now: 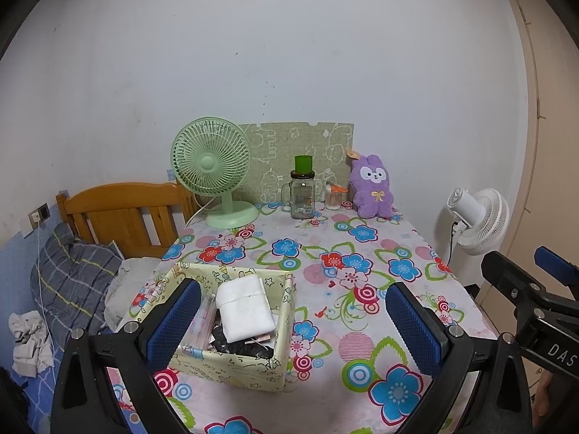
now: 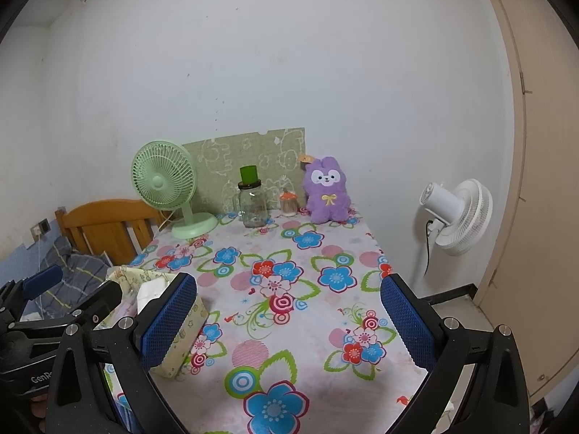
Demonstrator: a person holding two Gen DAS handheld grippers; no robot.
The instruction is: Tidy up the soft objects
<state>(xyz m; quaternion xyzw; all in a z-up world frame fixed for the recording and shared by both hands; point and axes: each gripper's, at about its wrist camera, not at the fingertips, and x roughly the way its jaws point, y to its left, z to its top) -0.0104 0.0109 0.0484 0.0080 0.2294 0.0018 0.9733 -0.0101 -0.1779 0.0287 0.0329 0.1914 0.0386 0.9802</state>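
Both tools stand wide open and hold nothing: the left tool [image 1: 293,322] hangs over the near bench [image 1: 325,325] with its left pad at the fabric box [image 1: 231,365], the right tool [image 2: 289,322] just beside it over bare floral cloth. The box already carries a folded white cloth [image 1: 246,307] on dark items. The purple plush rabbit [image 2: 327,191] sits upright at the far edge, against the wall, well apart from both tools. Risk, in my judgement: a reach for the rabbit passes close to the glass jar [image 2: 252,206] and the small container [image 2: 288,204] beside it; a careless sweep could topple either. The green fan [image 2: 163,184] stands further left.
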